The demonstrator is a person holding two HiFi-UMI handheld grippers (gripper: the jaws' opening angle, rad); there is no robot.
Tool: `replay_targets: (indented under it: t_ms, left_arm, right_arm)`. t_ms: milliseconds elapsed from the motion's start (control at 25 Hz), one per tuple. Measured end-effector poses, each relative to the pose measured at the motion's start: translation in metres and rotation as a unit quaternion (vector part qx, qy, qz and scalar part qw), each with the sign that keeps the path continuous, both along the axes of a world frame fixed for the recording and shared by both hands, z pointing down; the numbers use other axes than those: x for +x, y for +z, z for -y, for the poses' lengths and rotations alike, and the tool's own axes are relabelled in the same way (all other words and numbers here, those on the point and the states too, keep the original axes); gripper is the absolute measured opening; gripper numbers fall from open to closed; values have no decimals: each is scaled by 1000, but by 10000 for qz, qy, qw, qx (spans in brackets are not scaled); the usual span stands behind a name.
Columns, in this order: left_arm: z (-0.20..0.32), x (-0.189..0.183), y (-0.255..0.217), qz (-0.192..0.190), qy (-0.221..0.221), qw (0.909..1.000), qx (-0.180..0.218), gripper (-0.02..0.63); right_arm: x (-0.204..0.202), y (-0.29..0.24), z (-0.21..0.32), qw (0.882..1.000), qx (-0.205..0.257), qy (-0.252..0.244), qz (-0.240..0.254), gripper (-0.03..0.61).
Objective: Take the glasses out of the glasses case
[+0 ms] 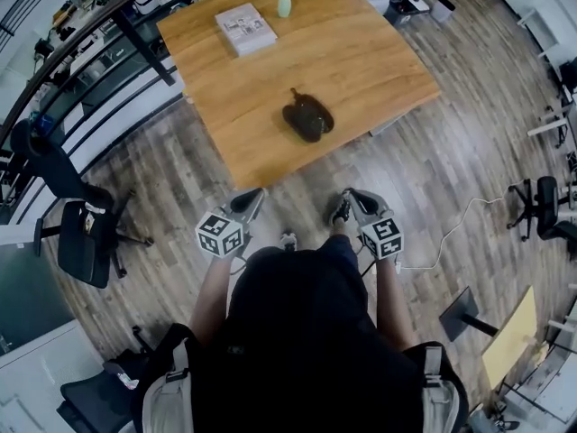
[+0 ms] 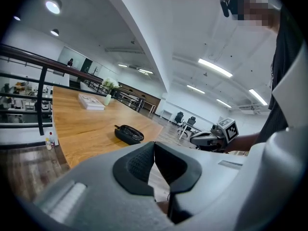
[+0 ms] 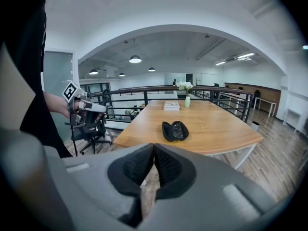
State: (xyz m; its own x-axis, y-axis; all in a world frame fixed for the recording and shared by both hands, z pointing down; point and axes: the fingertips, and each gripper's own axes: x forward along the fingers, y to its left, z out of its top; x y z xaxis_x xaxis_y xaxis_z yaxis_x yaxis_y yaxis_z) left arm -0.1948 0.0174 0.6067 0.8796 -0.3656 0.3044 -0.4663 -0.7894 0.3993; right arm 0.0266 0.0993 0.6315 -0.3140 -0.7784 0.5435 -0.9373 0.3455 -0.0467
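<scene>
Left gripper and right gripper, jaws pressed together, hover waist-high short of glasses case.

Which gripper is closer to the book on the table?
Left. The left gripper hangs short of the table, in line with the book; the right gripper is further right.

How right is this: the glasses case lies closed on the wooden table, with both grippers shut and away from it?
Wrong in one point: the glasses case lies open, not closed, as the right gripper view shows. It is on the wooden table, with the left gripper and right gripper shut and away from it.
</scene>
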Motion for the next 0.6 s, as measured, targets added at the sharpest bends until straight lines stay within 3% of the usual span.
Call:
replay_targets:
  t_ms: [240, 600]
  left_arm:
    - [6, -8, 5, 10, -359, 9993, -75, 11]
    - [34, 25, 7, 57, -465, 9988, -116, 11]
  right_arm:
    - [-6, -4, 30, 9990, 62, -431, -61, 3]
    - [19, 2, 68, 9978, 8, -657, -45, 4]
